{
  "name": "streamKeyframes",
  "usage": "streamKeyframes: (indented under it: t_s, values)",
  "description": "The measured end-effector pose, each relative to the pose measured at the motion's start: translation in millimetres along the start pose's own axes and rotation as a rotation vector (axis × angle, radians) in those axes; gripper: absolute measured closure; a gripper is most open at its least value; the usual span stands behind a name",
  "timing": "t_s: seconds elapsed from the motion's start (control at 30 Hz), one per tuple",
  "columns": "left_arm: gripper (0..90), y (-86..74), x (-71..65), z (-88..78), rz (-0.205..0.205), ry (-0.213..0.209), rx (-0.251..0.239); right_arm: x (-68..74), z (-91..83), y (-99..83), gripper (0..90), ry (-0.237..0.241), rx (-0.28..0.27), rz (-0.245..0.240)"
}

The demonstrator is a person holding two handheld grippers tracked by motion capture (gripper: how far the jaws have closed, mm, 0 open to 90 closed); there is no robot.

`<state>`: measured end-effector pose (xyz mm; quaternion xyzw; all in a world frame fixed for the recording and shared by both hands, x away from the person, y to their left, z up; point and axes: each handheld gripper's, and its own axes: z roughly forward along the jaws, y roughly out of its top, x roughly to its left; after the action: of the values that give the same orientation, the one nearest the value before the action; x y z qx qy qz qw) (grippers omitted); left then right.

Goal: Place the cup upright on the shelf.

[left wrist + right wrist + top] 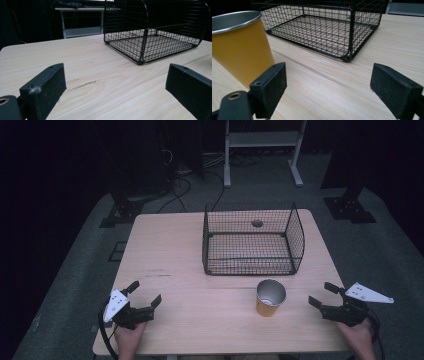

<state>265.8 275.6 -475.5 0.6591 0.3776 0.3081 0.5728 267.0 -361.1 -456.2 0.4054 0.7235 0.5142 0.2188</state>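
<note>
Item 1. Cup [270, 297]: yellow-sided, metal-lined, standing upright and mouth-up on the tabletop [170, 255], just in front of the basket and nearer the person's right side. Nothing touches it. Upright and unobstructed, it offers its side wall to a sideways grasp.

Item 2. Wire basket [252, 240]: black mesh, open at the top, set toward the far middle of the tabletop, with nothing inside (the dark round mark seen through the mesh looks like a hole in the tabletop). Its open top and its place directly behind the cup suggest it is the likely receptacle.

Item 3. Right tongs [327, 295]: held low at the near right edge, jaws spread wide and holding nothing. They point toward the cup, which in the right gripper view [240, 45] sits just beyond and outside the left jaw, so the grasp is not yet lined up.

Item 4. Left tongs [145, 292]: held at the near left corner, well apart from the cup, jaws wide apart and holding nothing. In the left gripper view they face bare wood with the basket [155, 32] beyond; judged to be parked clear of the work.
</note>
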Motion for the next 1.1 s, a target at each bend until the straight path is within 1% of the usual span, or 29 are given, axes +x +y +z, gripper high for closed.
streamKeyframes:
  t_s: [0.3,0.47,0.7,0.73,1.1]
  values:
    - [2.3,-0.1,-0.5,-0.6,0.001,-0.004,-0.004,7.4,4.7,0.8,13.2,0.025,0.027,-0.019]
    - [2.3,-0.1,-0.8,-0.6,0.003,-0.008,-0.004,16.2,6.7,1.6,13.1,0.051,0.044,-0.038]
    - [2.3,-0.1,-0.7,-0.7,0.002,-0.008,-0.005,22.0,8.3,4.0,12.8,0.073,0.054,-0.053]
    - [2.3,-0.1,-0.7,-0.8,0.002,-0.008,-0.005,23.9,8.7,4.9,12.8,0.079,0.061,-0.062]
    - [2.3,-0.2,-1.0,-0.9,0.004,-0.009,-0.003,30.2,3.4,7.6,11.8,0.100,0.069,-0.080]
